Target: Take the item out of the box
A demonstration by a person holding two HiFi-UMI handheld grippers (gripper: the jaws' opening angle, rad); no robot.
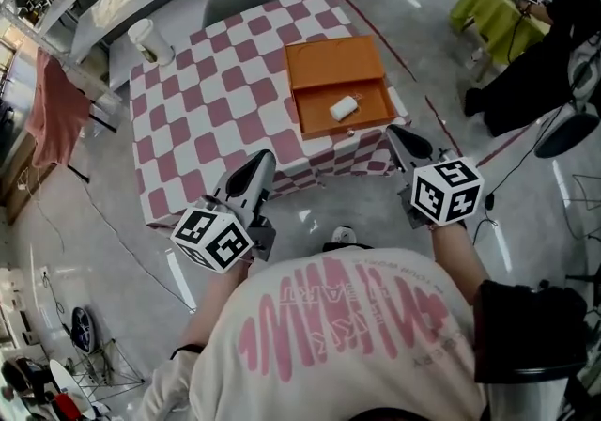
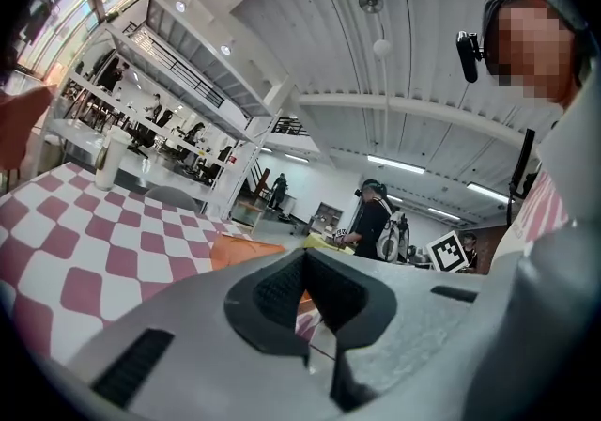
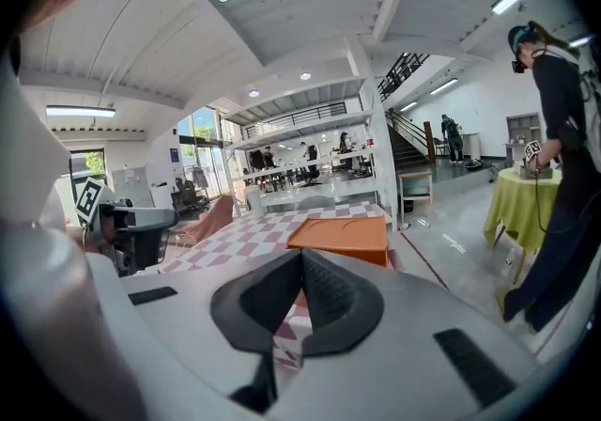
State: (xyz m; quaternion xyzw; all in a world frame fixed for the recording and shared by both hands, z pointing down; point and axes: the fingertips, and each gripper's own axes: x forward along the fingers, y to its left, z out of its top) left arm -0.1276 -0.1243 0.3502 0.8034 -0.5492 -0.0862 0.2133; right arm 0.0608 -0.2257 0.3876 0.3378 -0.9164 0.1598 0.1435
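An open orange box [image 1: 368, 116] lies at the right near corner of the pink-and-white checked table [image 1: 202, 118], its lid [image 1: 333, 60] folded back. A small white oblong item [image 1: 344, 108] rests inside the tray. Both grippers hang in front of the table's near edge, short of the box. The left gripper [image 1: 266, 161] is shut and empty, to the left of and nearer than the box. The right gripper [image 1: 394, 132] is shut and empty, just off the box's right near corner. In the left gripper view the jaws [image 2: 305, 255] meet before the box [image 2: 246, 250]; in the right gripper view the jaws [image 3: 300, 255] meet below the box [image 3: 343, 233].
A white roll [image 1: 150, 41] stands at the table's far left corner. A grey chair [image 1: 239, 1] sits behind the table, and a red cloth [image 1: 56, 109] hangs on a stand at left. A yellow-green table [image 1: 488, 1] and a person in black [image 1: 545, 62] are at right.
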